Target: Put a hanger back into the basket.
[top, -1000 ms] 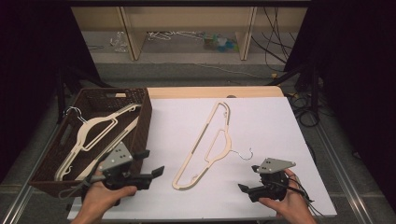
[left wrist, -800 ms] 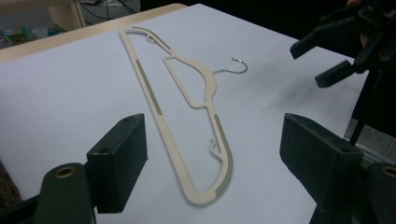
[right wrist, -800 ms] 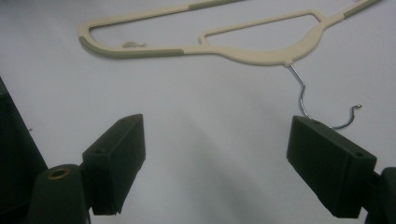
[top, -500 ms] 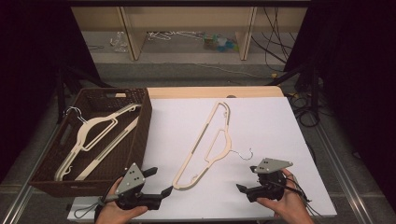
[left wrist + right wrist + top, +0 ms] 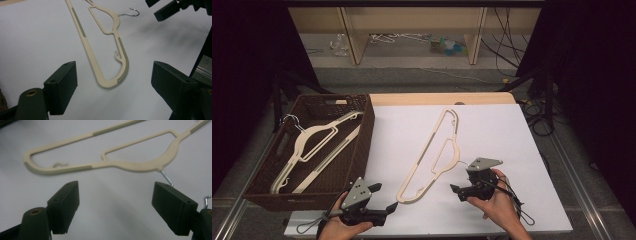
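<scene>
The hanger (image 5: pixel 432 150) on the desk (image 5: pixel 492 130) is cream, with dull olive-grey strips set into its arms and a silver wire hook. The desk's top is plain white, edged at the far side by a pale wood band. The basket (image 5: pixel 362 125) is dark brown wicker with a woven pattern, and the two hangers (image 5: pixel 312 145) in it are the same cream. Each tool, left (image 5: pixel 384 200) and right (image 5: pixel 459 192), has black jaws, a black body and a grey plate on top. The left tool's cable is black.
</scene>
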{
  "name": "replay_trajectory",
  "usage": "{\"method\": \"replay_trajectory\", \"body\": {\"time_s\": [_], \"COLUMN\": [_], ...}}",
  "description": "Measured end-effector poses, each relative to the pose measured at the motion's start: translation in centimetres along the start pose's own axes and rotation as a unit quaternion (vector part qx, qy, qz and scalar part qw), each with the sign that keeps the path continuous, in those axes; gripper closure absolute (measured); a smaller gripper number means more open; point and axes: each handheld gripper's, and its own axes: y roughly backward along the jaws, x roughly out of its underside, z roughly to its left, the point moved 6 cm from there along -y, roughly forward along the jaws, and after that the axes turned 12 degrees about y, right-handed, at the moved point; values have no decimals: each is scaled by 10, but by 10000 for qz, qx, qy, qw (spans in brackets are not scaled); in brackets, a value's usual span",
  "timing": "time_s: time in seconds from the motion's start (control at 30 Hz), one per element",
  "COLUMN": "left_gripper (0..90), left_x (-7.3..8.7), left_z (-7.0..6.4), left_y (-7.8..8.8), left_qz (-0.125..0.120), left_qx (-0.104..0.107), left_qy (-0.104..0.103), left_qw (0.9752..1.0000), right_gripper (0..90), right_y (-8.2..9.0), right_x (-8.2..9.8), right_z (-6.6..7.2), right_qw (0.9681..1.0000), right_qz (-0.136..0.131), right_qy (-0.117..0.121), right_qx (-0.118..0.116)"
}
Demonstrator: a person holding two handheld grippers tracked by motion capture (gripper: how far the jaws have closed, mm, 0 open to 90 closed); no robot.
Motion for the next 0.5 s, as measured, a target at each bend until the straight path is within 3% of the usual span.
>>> {"method": "replay_trajectory", "body": {"time_s": [0.07,0.1,0.17,0.3,0.5], "left_gripper": [212,212,212,212,212], "left_x": [0,1,1,1,2], "left_z": [-1,-1,-2,-4,-3], "left_y": [-1,-2,-2,-3,-3], "left_qz": [6,21,65,67,99], "left_qx": [37,50,46,46,41], "left_qy": [3,-21,-73,-58,-63], "left_qw": [10000,10000,9999,9999,9999], "right_gripper": [235,248,268,267,290], "right_y": [-4,-5,-11,-15,-33], "right_x": [-2,-2,-2,-4,-24], "right_z": [-5,-7,-17,-22,-15], "right_qw": [9999,9999,9999,9998,9998], "right_qz": [-80,13,-1,-16,-87], "right_qy": [124,-69,-48,-154,-145], "right_qx": [50,73,125,82,68]}}
